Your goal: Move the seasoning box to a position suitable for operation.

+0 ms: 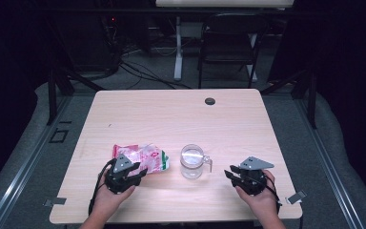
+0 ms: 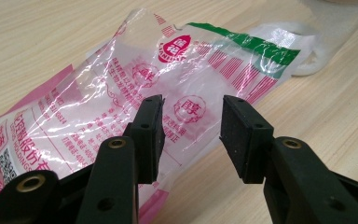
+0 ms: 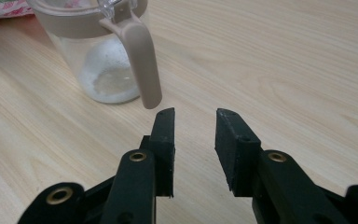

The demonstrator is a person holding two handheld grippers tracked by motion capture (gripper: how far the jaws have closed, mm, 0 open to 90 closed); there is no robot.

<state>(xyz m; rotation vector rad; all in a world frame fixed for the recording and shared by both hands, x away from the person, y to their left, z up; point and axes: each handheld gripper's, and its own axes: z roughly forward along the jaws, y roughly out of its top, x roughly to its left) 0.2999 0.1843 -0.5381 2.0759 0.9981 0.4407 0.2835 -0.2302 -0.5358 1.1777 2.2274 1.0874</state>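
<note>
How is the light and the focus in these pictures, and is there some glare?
High view: bright table, dark surroundings, soft detail. Left gripper view: glare streaks on the plastic bag, near jaws a little blurred. Right gripper view: even light, the jar fairly sharp.

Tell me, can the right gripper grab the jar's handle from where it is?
Probably yes. The right gripper stands open, apart from the jar's handle, which points toward it, with bare table around.
</note>
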